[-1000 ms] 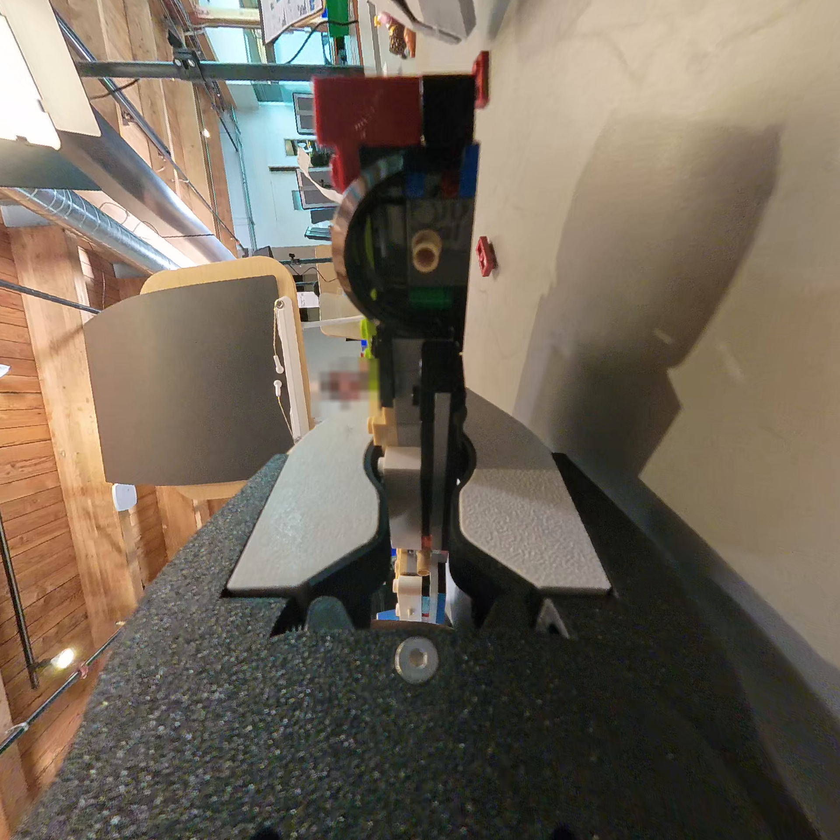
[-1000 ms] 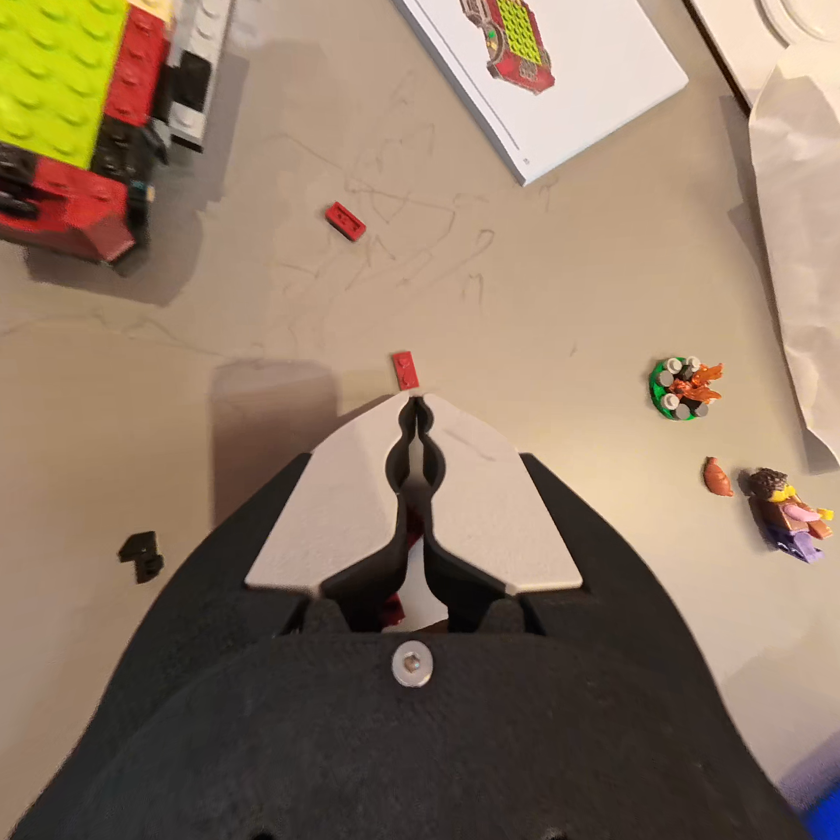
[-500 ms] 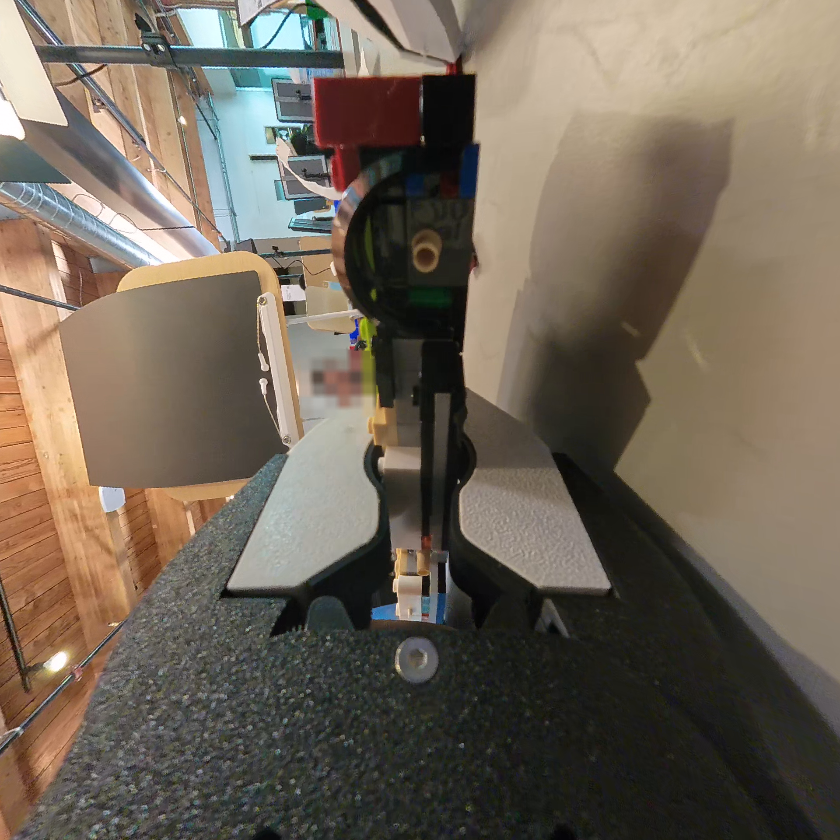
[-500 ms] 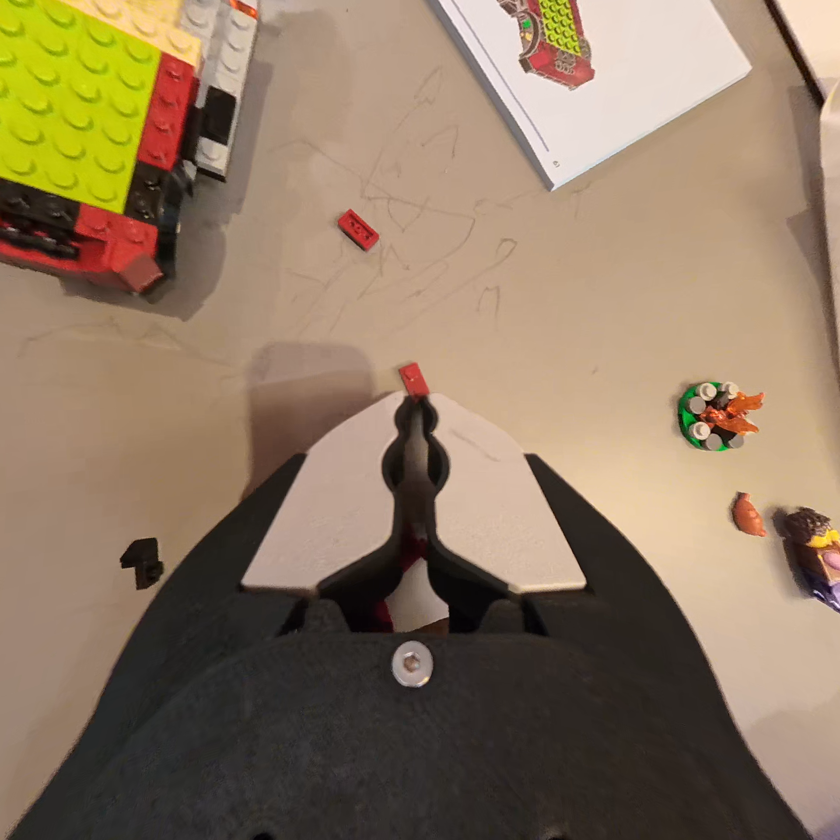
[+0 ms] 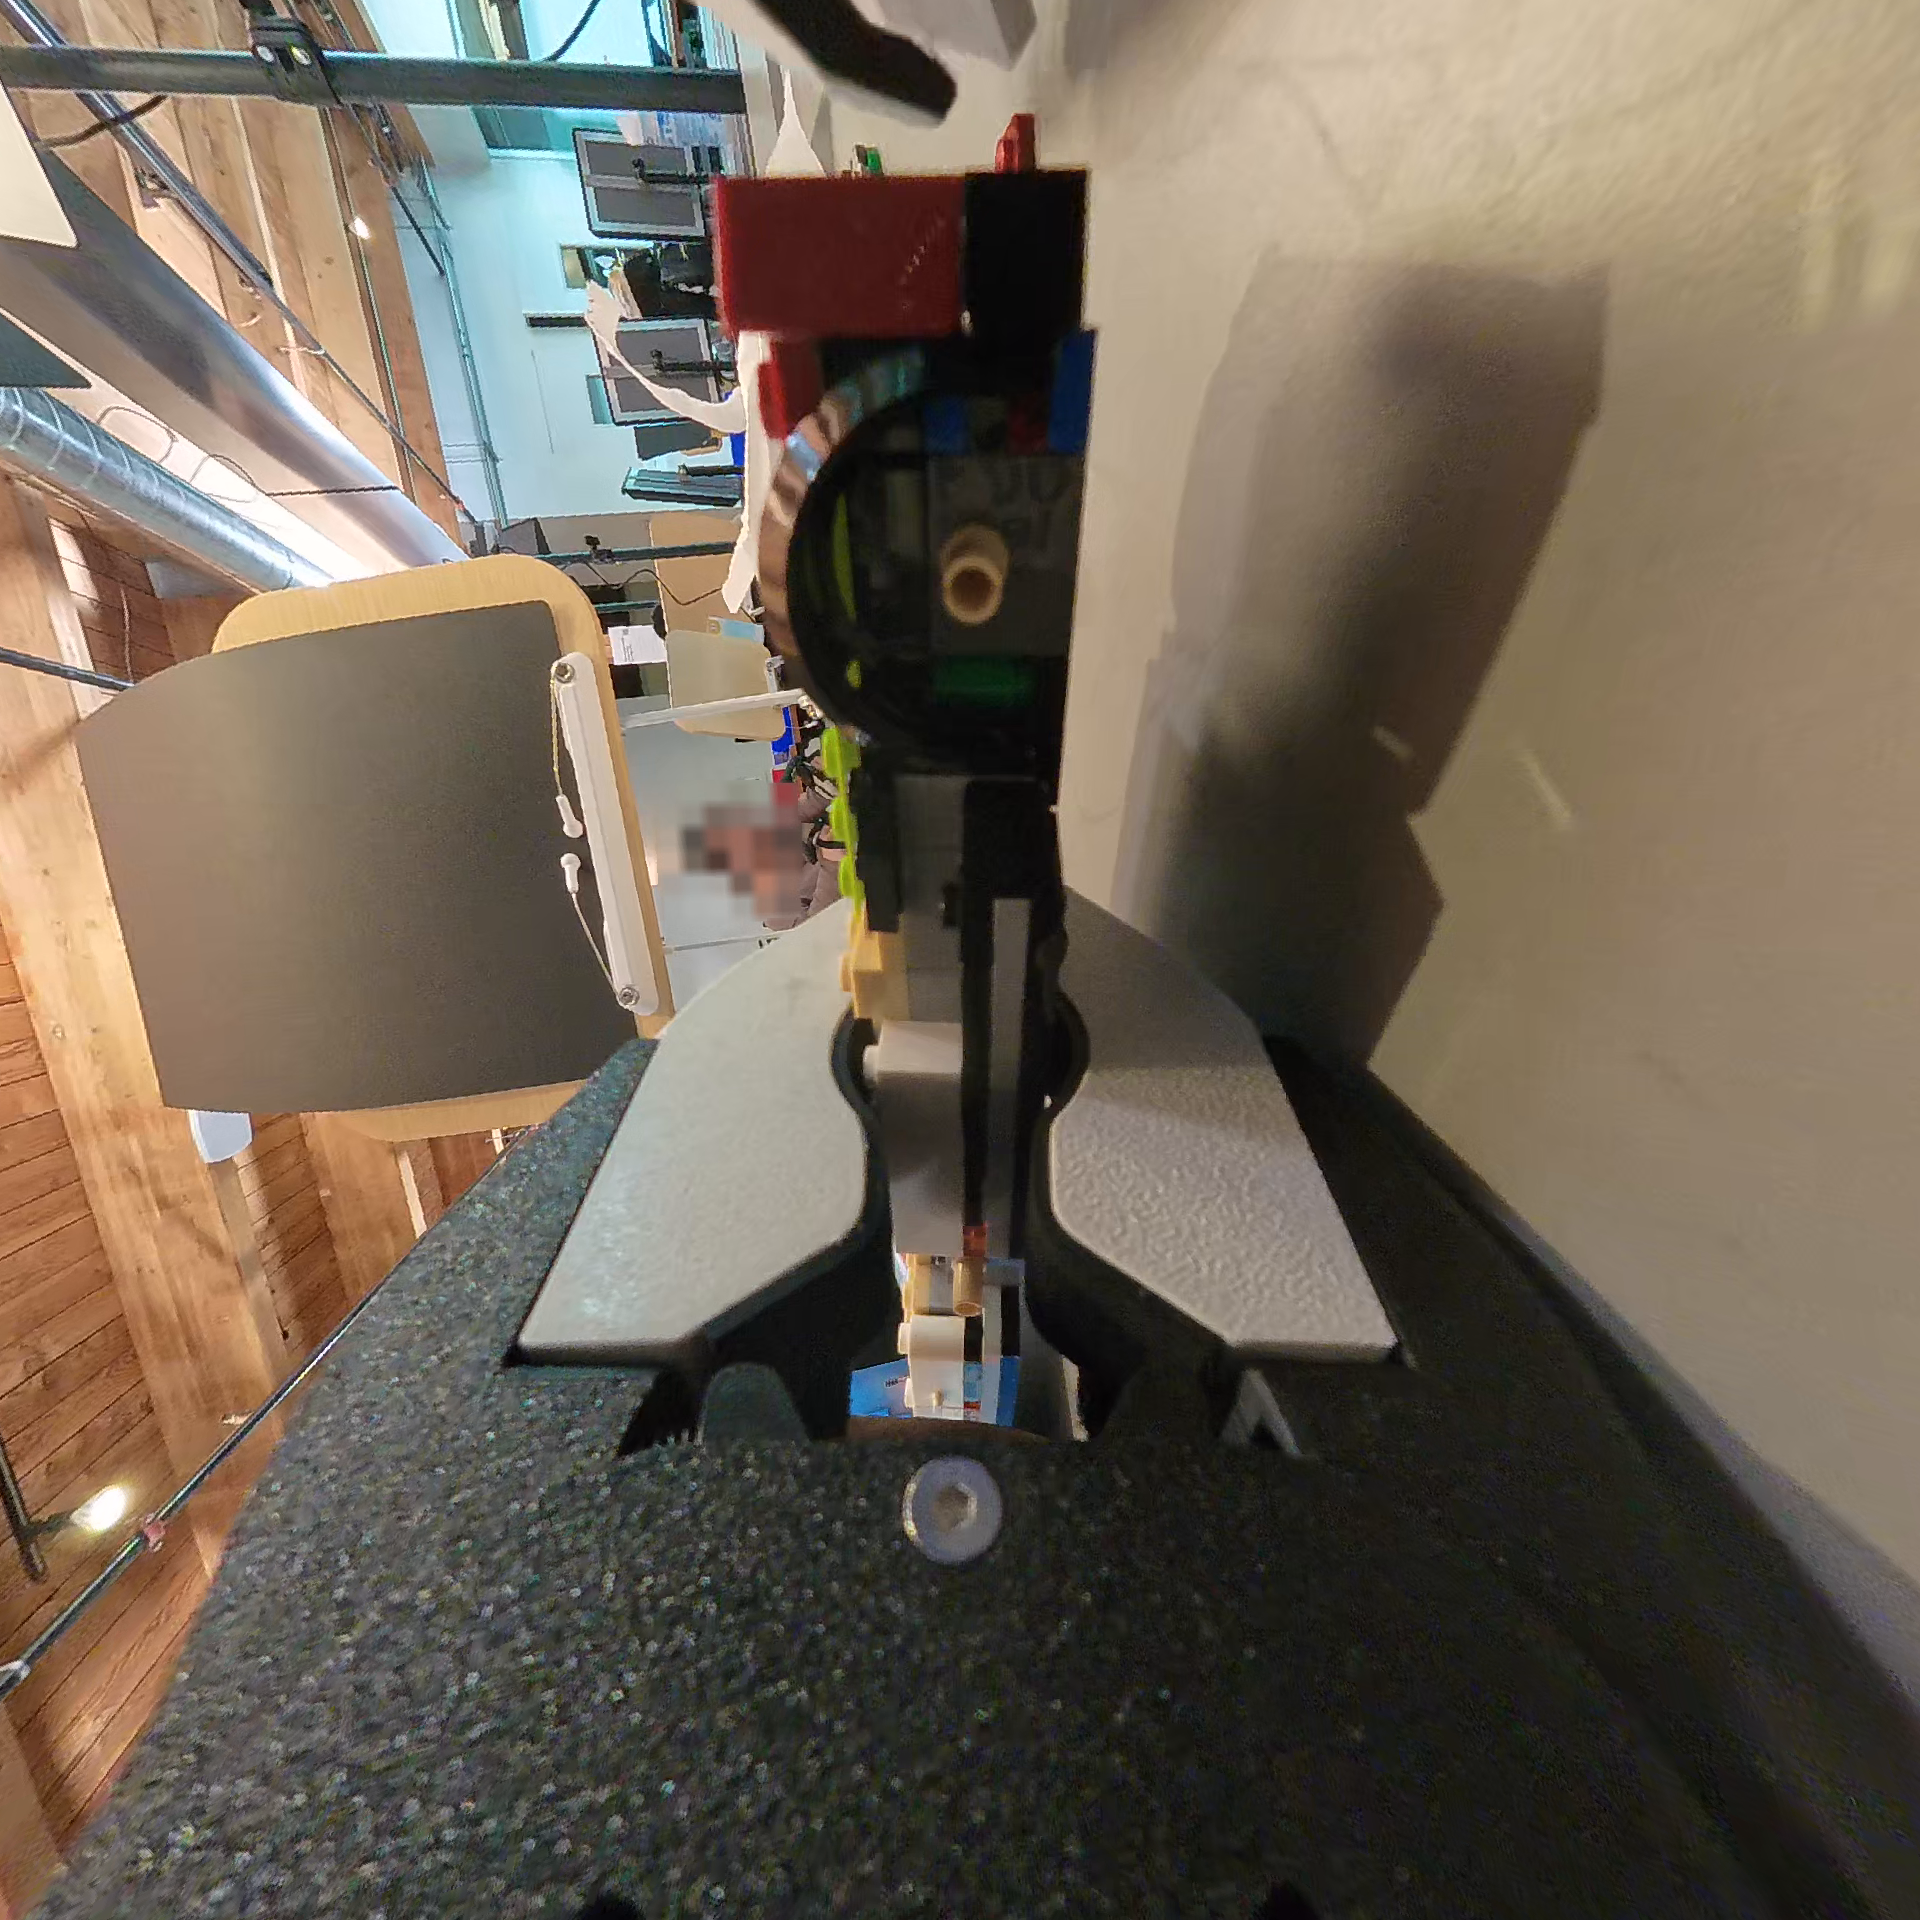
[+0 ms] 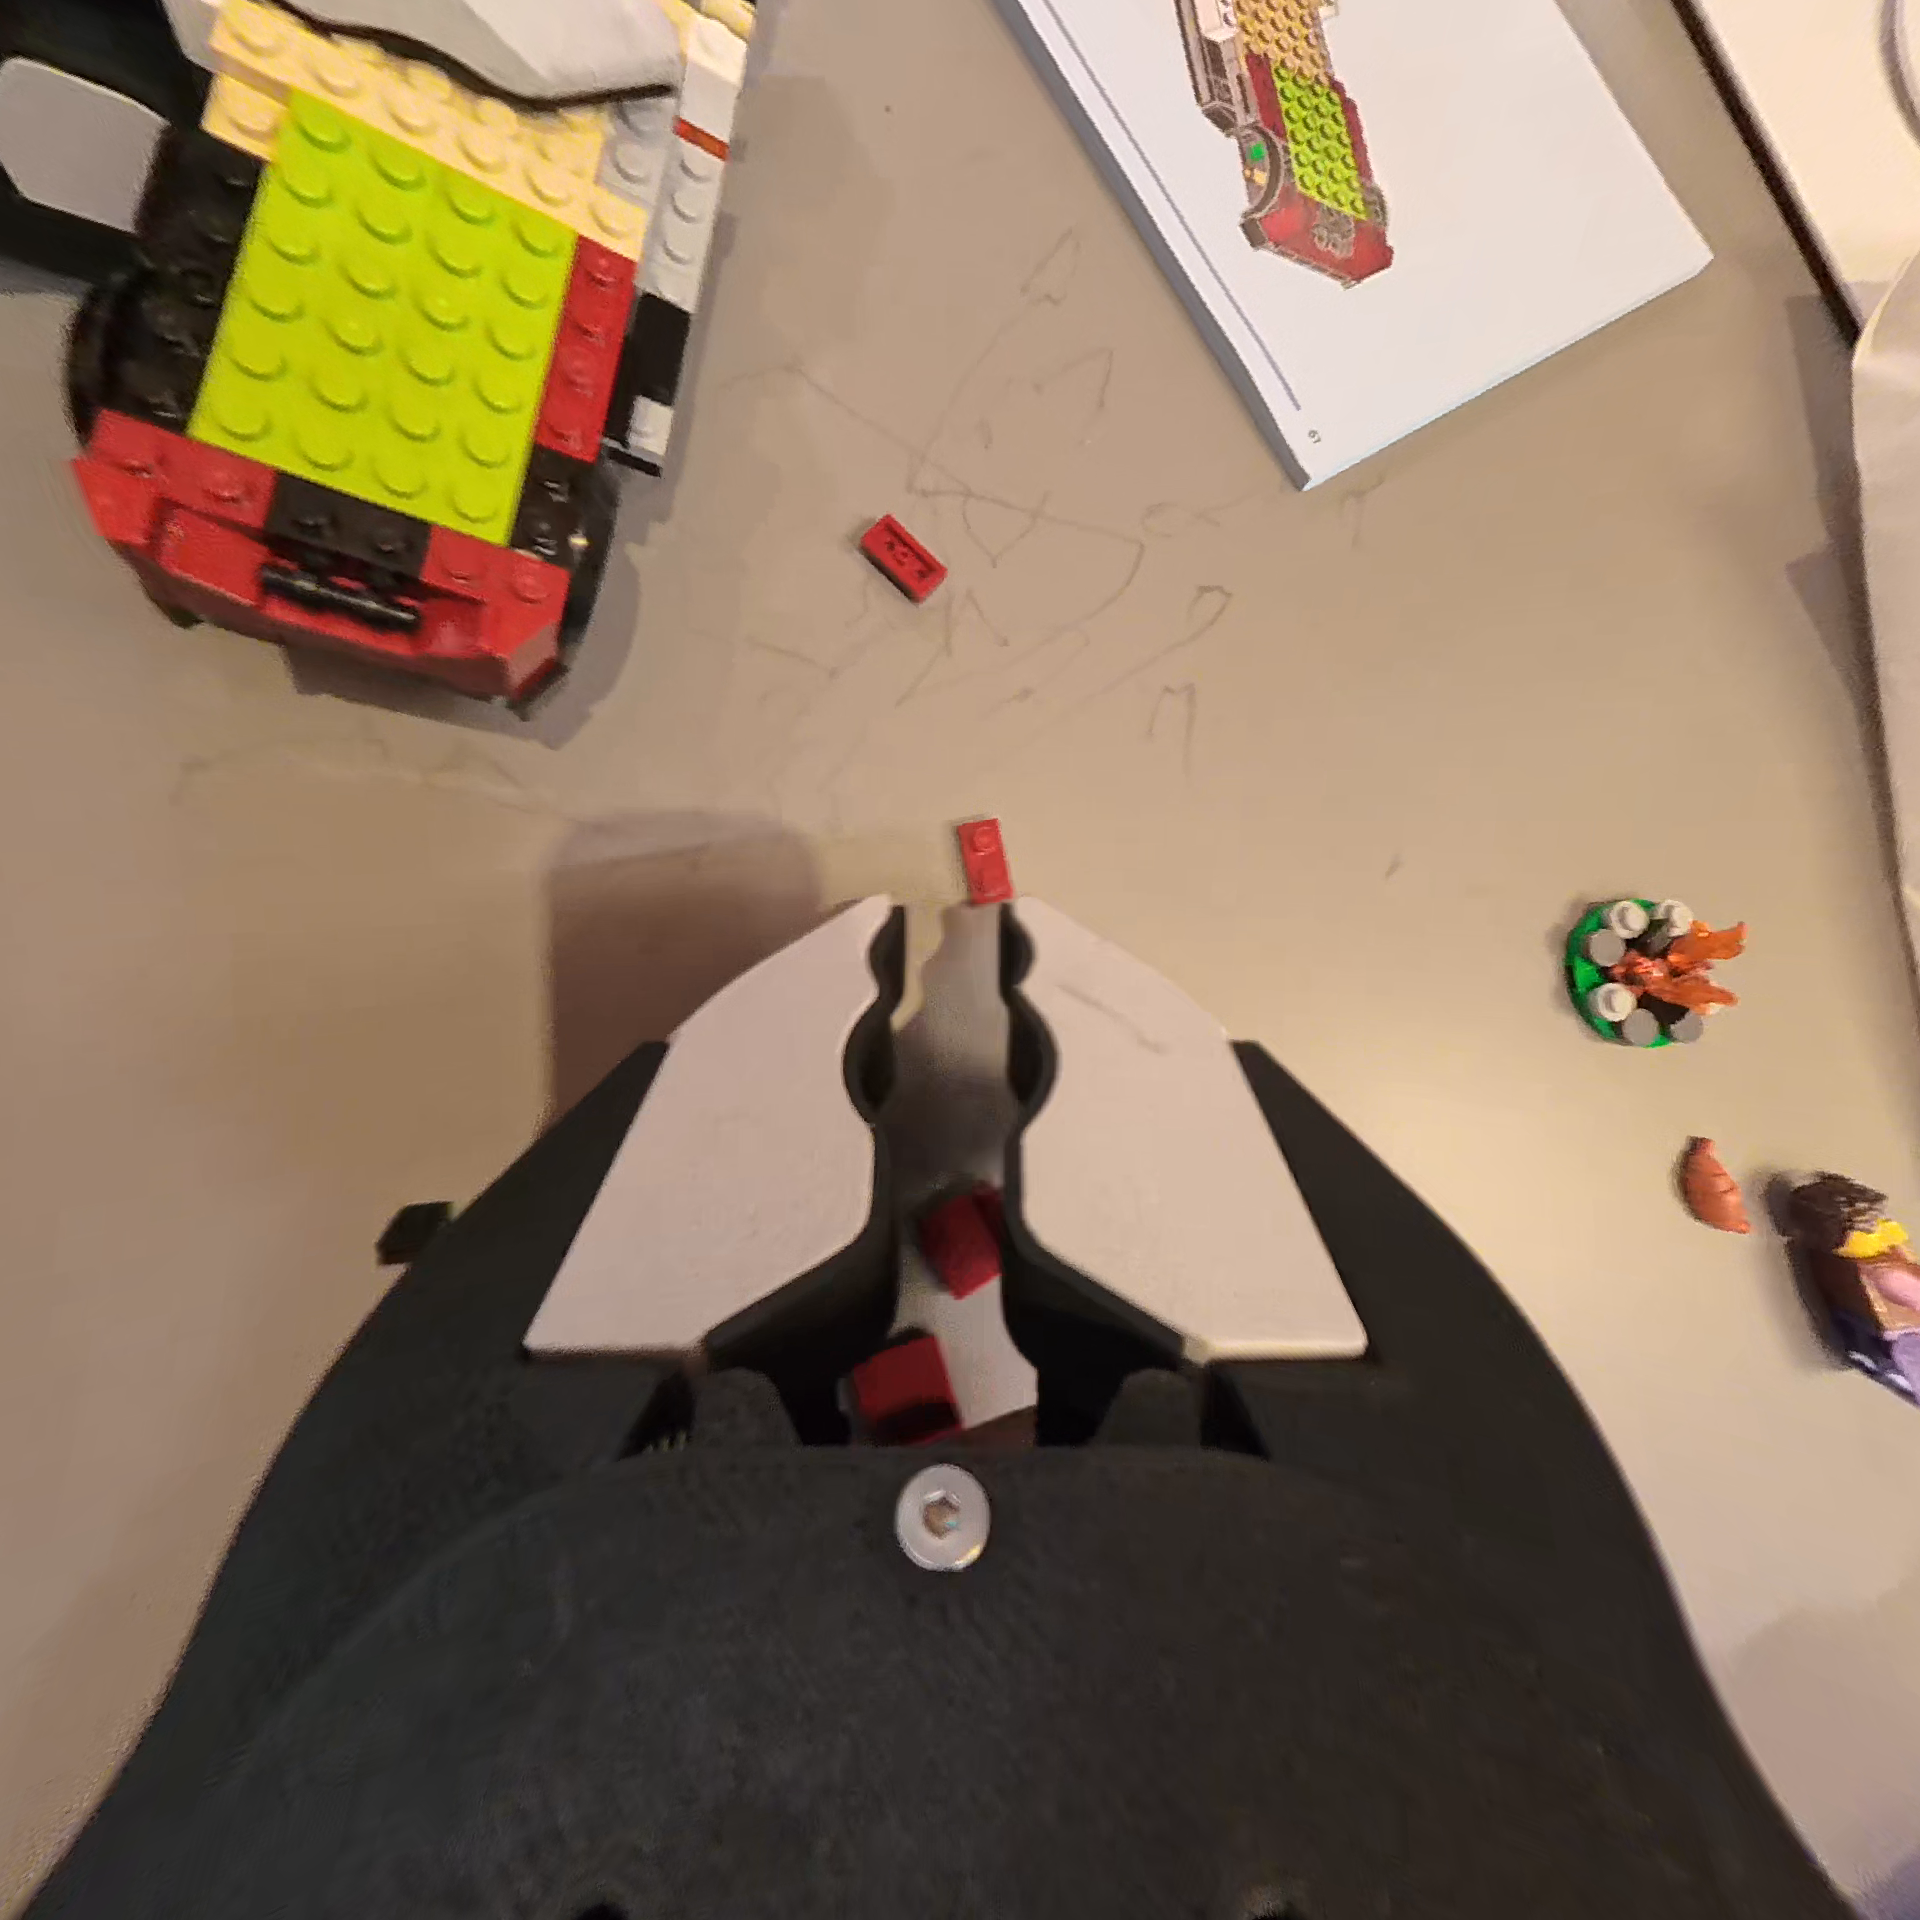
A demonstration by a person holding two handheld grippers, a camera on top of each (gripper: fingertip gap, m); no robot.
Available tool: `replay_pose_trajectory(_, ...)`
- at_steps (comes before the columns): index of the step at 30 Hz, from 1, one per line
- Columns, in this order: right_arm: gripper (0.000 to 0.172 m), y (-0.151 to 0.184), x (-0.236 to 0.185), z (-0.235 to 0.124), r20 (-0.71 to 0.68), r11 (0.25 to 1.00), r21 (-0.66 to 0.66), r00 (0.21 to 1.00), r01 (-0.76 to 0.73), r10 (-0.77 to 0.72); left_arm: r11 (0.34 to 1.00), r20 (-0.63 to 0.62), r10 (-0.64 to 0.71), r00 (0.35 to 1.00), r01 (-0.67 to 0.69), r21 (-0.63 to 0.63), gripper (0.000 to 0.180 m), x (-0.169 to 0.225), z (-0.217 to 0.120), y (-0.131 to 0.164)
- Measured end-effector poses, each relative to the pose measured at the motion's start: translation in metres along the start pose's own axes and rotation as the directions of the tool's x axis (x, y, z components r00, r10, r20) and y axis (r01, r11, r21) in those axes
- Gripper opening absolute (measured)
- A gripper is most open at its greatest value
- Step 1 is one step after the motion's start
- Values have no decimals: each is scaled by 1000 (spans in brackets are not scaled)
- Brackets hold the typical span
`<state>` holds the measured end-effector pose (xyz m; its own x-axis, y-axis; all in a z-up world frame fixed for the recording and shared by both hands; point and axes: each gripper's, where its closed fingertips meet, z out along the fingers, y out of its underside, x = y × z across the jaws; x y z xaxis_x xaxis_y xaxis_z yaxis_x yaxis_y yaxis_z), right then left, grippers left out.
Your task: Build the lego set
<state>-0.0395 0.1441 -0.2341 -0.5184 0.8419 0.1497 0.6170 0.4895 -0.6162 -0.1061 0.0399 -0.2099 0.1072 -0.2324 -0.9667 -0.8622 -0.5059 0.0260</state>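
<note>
While the left gripper (image 5: pixel 961 935) clamps the brick model (image 5: pixel 935 520) edge-on, the right gripper (image 6: pixel 951 914) stands part-open and empty, so its right fingertip (beside the small red plate (image 6: pixel 985 857)) may nudge that plate away.

Warm indoor light, moderately bright. Hard dark shadows fall on the beige surface (image 5: pixel 1558 312) in the left wrist view. Right wrist view: motion blur on the brick model (image 6: pixel 364 364), softer shadows. Strong wide-angle bending at edges; near foreground soft.
</note>
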Motion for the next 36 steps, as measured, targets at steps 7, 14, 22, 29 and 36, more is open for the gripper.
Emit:
replay_pose_trajectory(7,24,0,3,10,123,999,9,991,-47,45,1000,-3,-3,1000,3,7,25,1,3,-1)
replay_pose_trajectory(14,8,-4,1,14,115,997,-35,991,-72,75,1000,-1,7,1000,-7,5,25,2,0,-1)
replay_pose_trajectory(22,7,-26,-25,-9,160,986,57,977,-155,144,1000,-12,15,1000,-16,-17,25,2,-4,5)
replay_pose_trajectory(29,7,-85,-78,-28,213,974,180,972,-141,102,998,-4,43,999,-43,-51,25,-3,-10,5)
replay_pose_trajectory(36,7,-89,-93,-9,224,979,125,966,-158,127,997,-13,54,998,-55,-51,25,-1,-11,4)
